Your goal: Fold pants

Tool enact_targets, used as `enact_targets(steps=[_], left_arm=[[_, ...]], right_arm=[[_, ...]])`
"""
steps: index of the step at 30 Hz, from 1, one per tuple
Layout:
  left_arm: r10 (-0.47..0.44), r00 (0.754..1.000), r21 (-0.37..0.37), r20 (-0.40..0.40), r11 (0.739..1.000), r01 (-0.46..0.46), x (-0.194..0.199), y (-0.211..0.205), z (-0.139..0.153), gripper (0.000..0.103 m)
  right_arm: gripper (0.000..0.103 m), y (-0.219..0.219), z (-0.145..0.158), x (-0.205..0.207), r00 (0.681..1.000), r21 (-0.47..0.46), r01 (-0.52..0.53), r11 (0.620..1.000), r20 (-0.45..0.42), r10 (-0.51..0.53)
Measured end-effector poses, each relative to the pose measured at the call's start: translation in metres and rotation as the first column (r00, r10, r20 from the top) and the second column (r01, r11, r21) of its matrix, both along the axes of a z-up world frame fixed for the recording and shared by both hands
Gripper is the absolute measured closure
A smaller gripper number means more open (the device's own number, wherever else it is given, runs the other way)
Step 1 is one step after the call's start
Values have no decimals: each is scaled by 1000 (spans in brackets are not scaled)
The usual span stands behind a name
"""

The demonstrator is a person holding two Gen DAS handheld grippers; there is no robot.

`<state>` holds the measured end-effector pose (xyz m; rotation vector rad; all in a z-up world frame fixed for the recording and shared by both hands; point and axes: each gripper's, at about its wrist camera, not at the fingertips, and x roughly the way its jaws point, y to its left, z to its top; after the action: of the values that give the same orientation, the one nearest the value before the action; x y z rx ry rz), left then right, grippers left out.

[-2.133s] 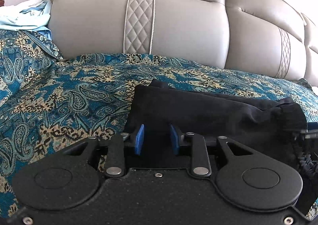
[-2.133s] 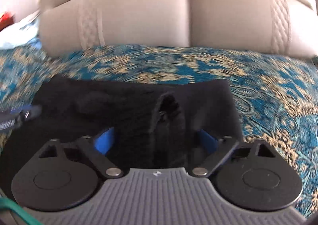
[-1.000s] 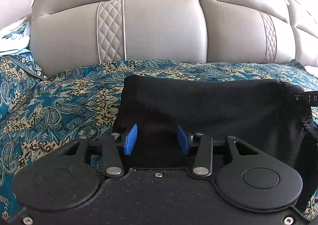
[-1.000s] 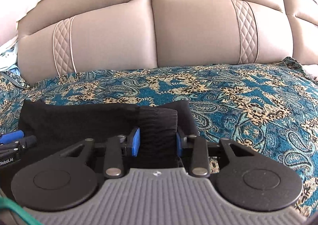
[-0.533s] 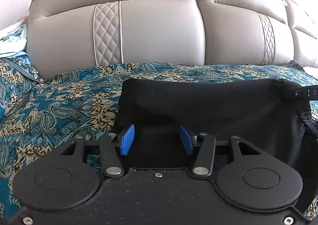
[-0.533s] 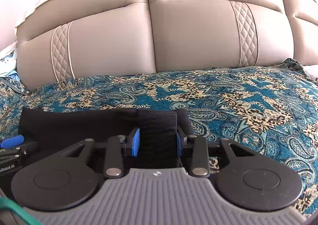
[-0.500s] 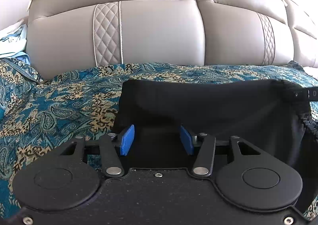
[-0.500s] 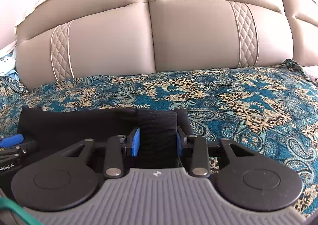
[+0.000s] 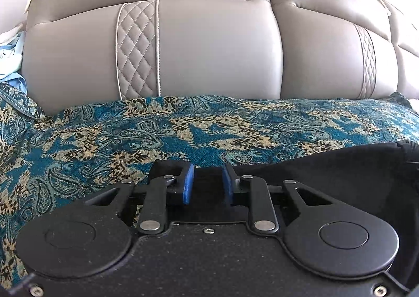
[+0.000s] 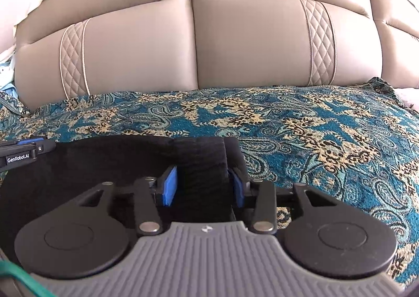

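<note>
Black pants [image 9: 340,179] lie folded on the patterned bedspread. My left gripper [image 9: 208,181] sits at their left corner. Its blue pads are closing, with flat, unbunched black cloth between them. In the right wrist view the pants [image 10: 104,160] spread to the left. Their ribbed waistband [image 10: 201,155] stands between the pads of my right gripper [image 10: 203,187]. That gripper's jaws are opening, and its pads are coming off the band. The left gripper [image 10: 26,151] shows at the left edge of this view.
A teal and gold paisley bedspread [image 9: 104,145] covers the bed on all sides of the pants. A padded grey headboard [image 9: 209,48] rises right behind it. Light blue cloth [image 9: 10,79] is heaped at the far left.
My left gripper has slid left to the pants' corner, and its jaws have narrowed. My right gripper has stayed in place, and its jaws have widened off the waistband they were gripping.
</note>
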<state>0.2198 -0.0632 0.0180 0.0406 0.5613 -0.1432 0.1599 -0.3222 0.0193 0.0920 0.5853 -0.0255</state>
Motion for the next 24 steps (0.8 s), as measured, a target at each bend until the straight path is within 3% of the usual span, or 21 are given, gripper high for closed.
enact_targets(steps=[5, 10, 24], left_arm=[[1, 1000, 19, -7, 1000, -1, -2, -3, 1, 79], [-15, 1000, 23, -26, 1000, 16, -15, -8, 10, 57], [-35, 996, 94, -85, 995, 43, -91, -13, 10, 34]], right_arm=[[38, -4, 0, -1, 1000, 16, -4, 1000, -6, 4], [28, -5, 1, -6, 1000, 42, -17, 999, 4, 17], [8, -1, 3, -30, 997, -33, -73, 997, 20, 74]])
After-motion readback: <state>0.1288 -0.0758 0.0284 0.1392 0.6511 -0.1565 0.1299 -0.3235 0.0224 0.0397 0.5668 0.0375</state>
